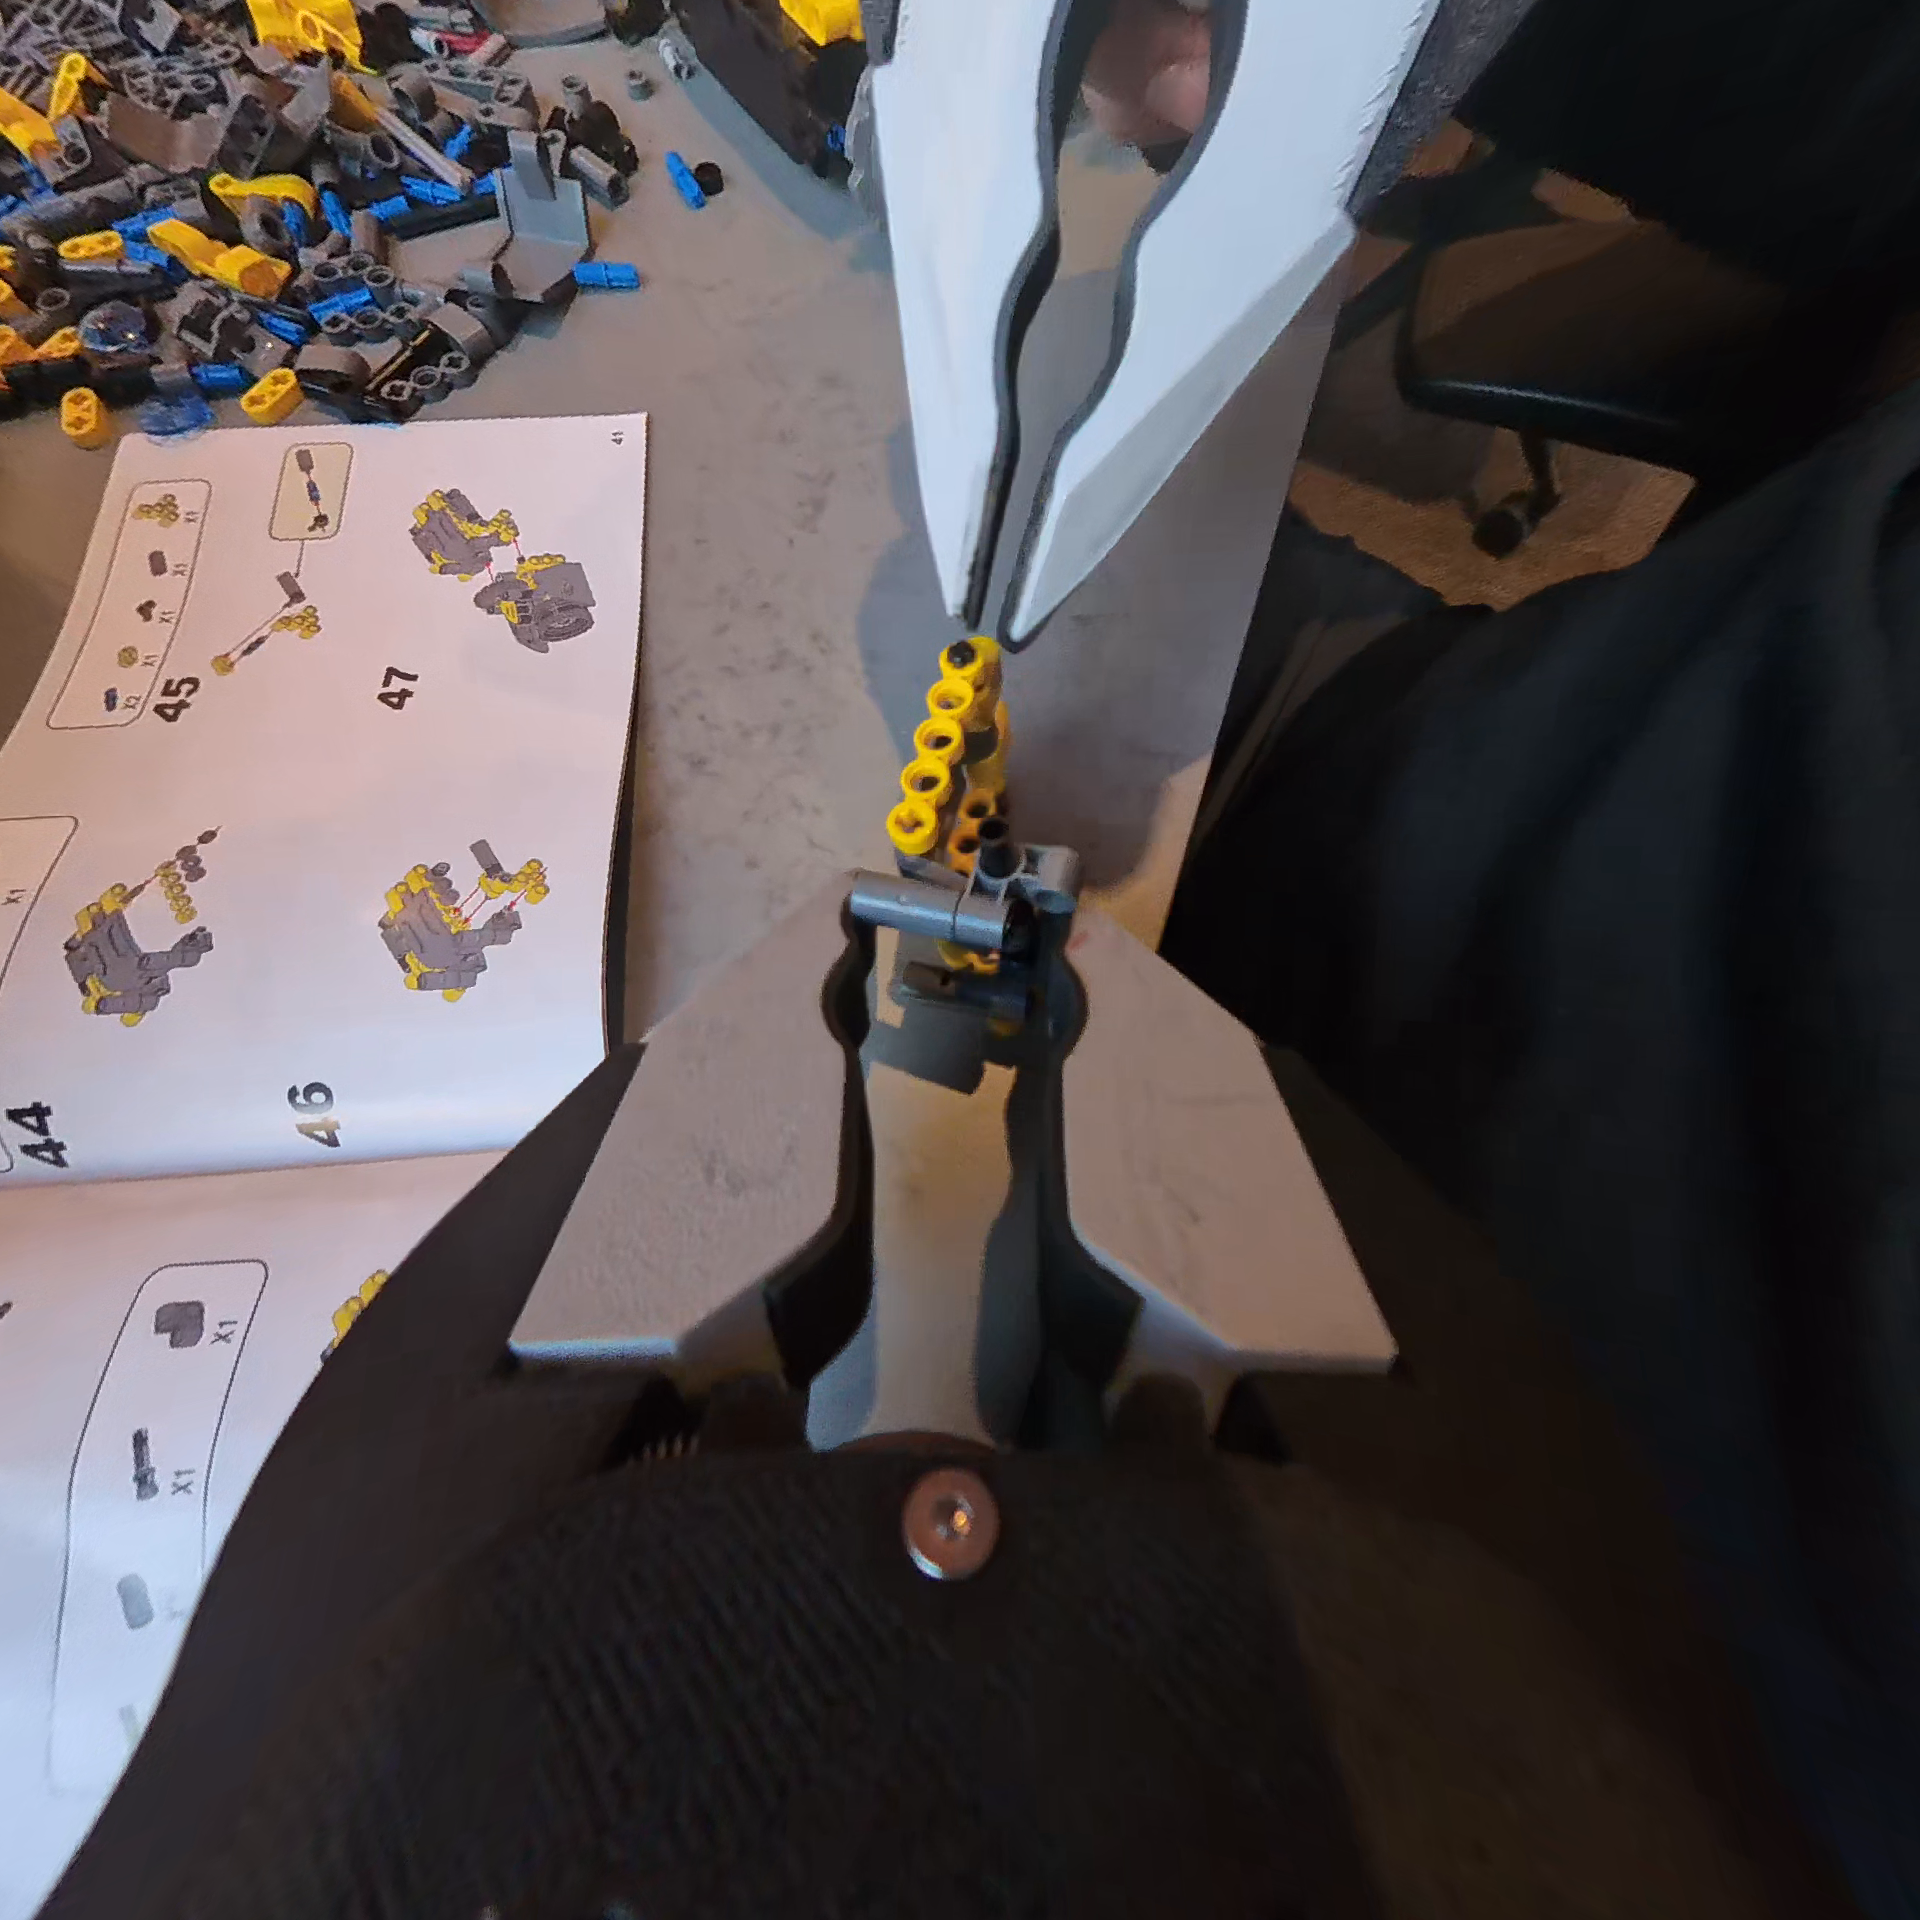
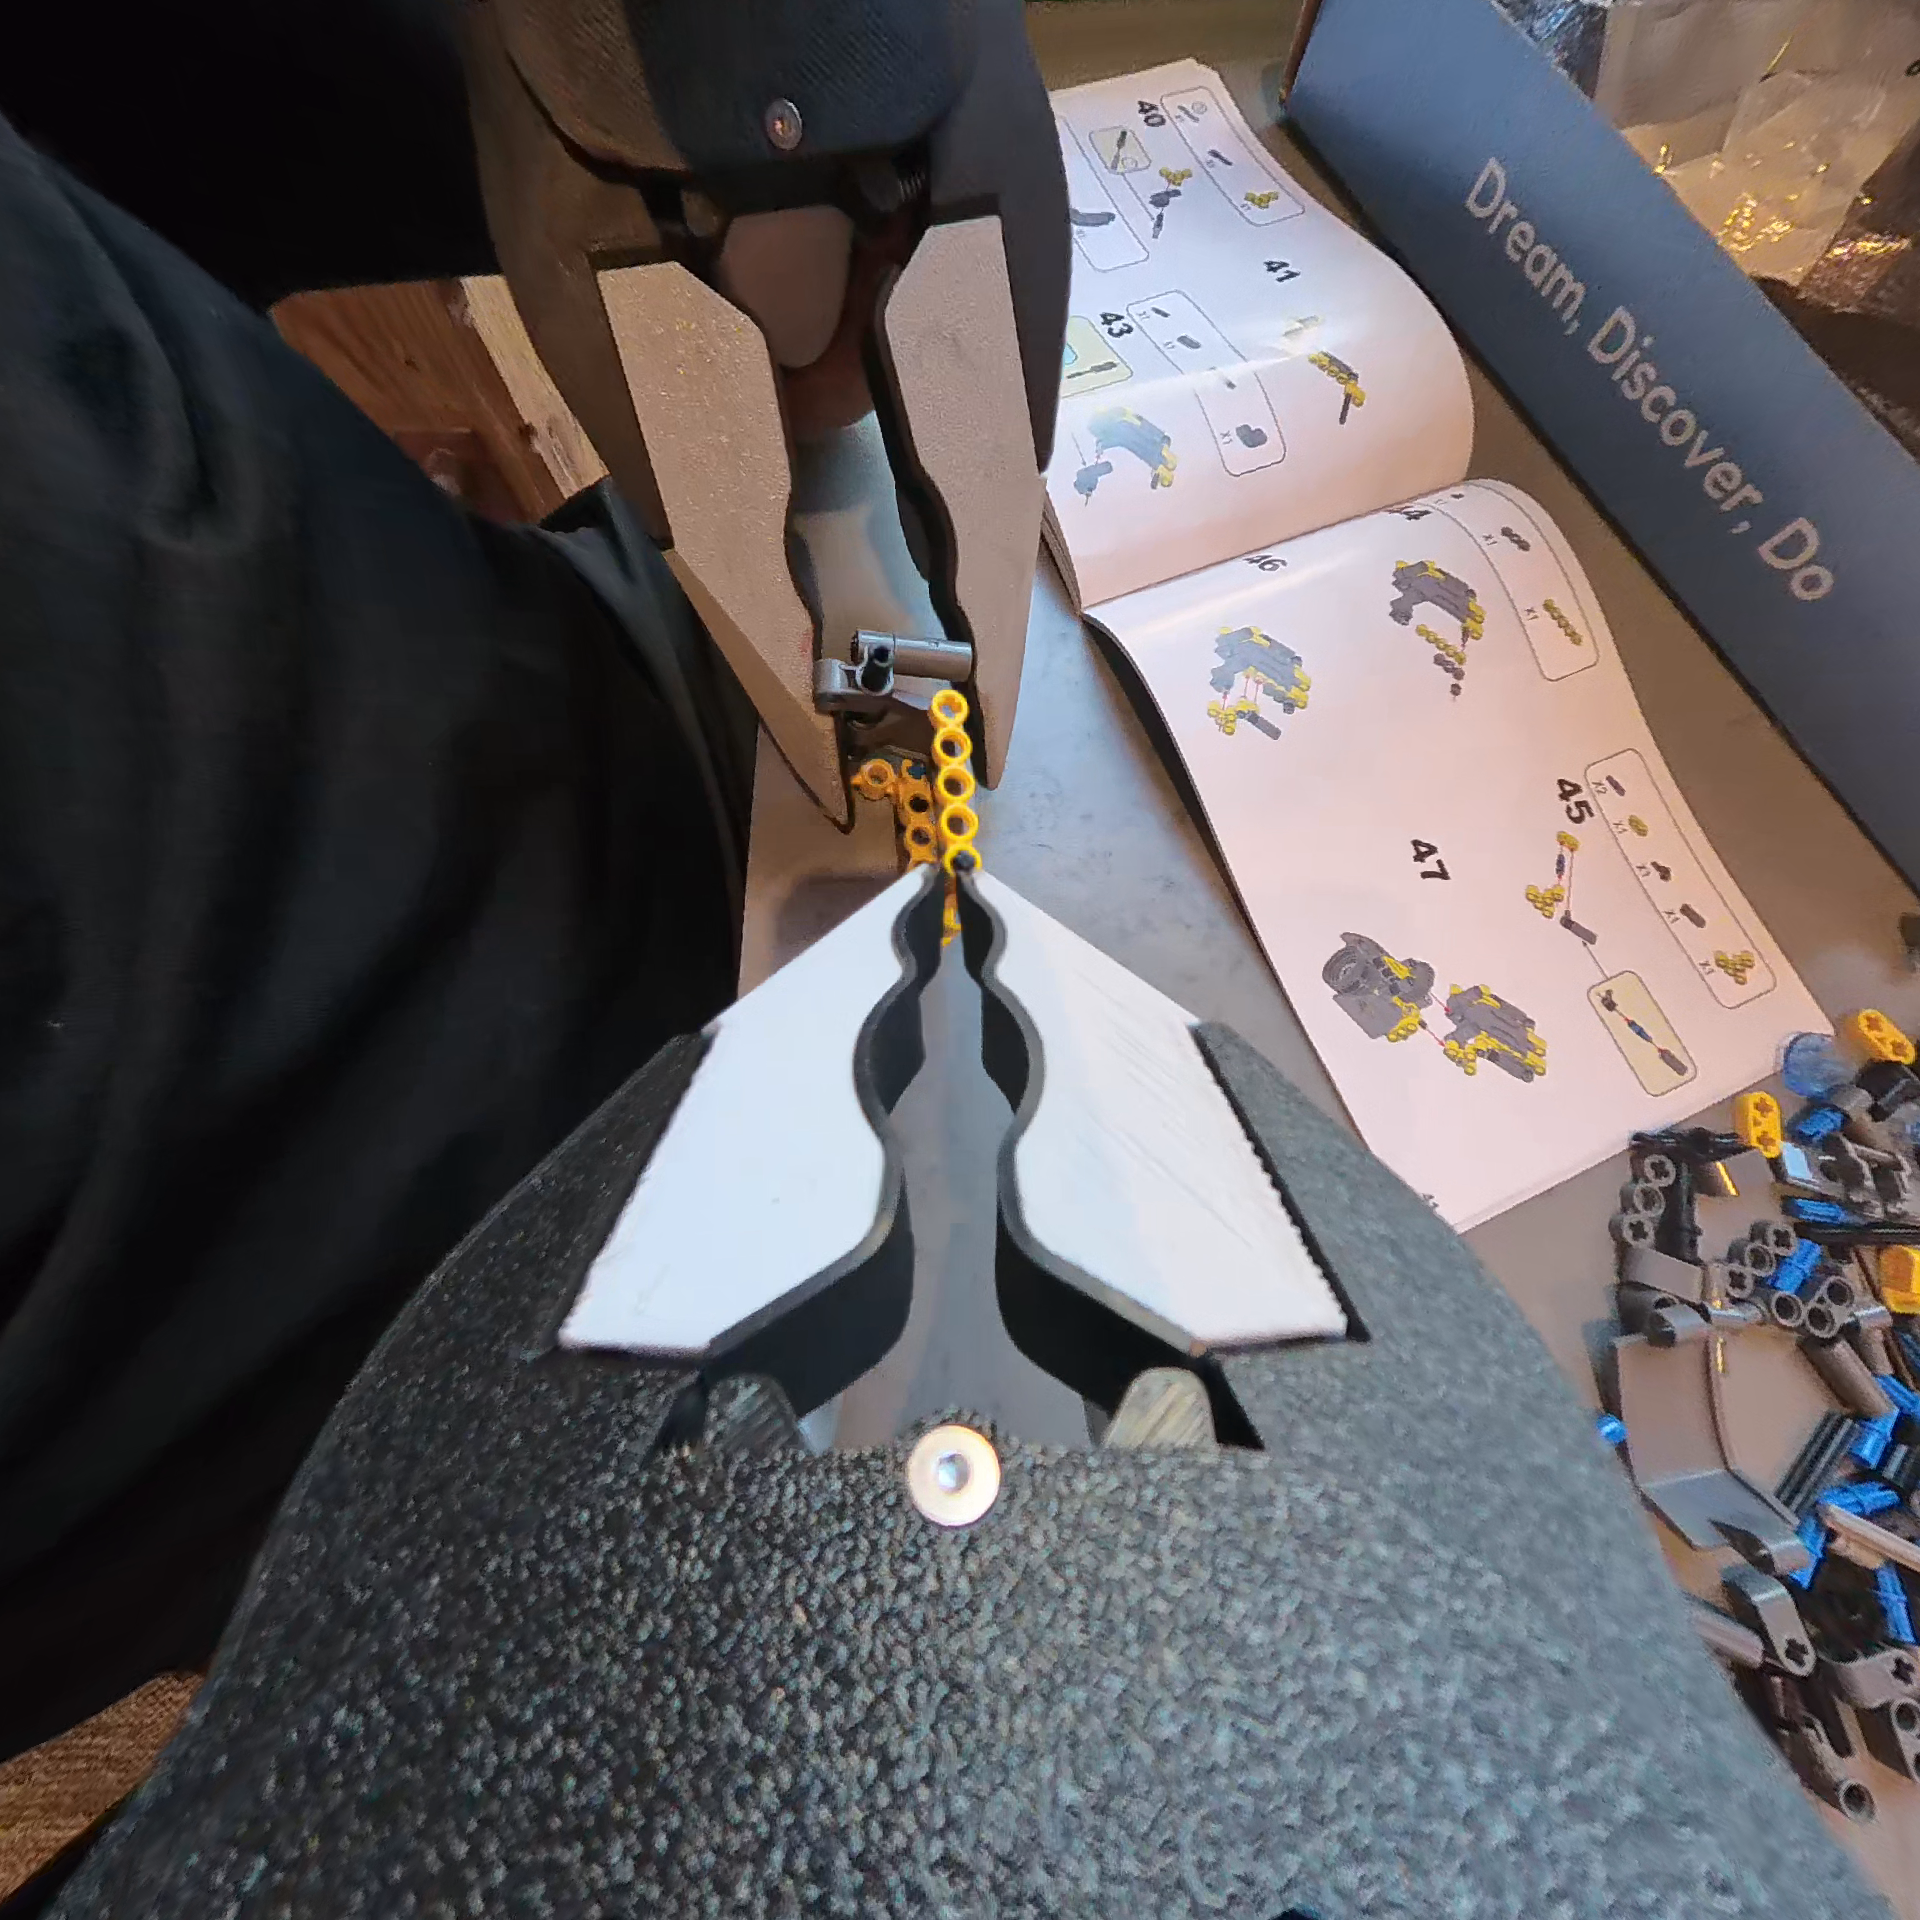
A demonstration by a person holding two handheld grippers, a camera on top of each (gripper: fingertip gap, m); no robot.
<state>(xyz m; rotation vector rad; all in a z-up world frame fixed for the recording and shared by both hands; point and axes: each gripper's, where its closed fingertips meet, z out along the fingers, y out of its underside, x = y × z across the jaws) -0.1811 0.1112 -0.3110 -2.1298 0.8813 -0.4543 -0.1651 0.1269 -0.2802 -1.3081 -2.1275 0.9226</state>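
Observation:
My left gripper point(image 1: 961, 925) is shut on a small grey and yellow brick assembly point(image 1: 966, 997) and holds it above the grey table's point(image 1: 769, 520) edge. A yellow beam with a row of holes point(image 1: 940, 743) sticks out of the assembly, away from the left gripper. My right gripper point(image 1: 992, 623), with white fingers, comes in from the far side, and its tips close on the beam's far end. In the right wrist view, the right gripper point(image 2: 945, 878) pinches the yellow beam point(image 2: 951, 790), with a sliver of yellow between its tips. The left gripper point(image 2: 909, 779) faces it, holding the assembly point(image 2: 894, 665).
An open instruction booklet point(image 1: 312, 779) lies on the table, also shown in the right wrist view point(image 2: 1455, 831). A pile of loose yellow, blue, grey and black pieces point(image 1: 260, 208) lies beyond it point(image 2: 1766, 1299). A dark blue box point(image 2: 1610, 364) lies behind. A person's dark clothing point(image 1: 1610, 935) and a chair base point(image 1: 1507, 416) are beside the table edge. The left gripper's tips are roughly 4 centimetres from the right gripper's.

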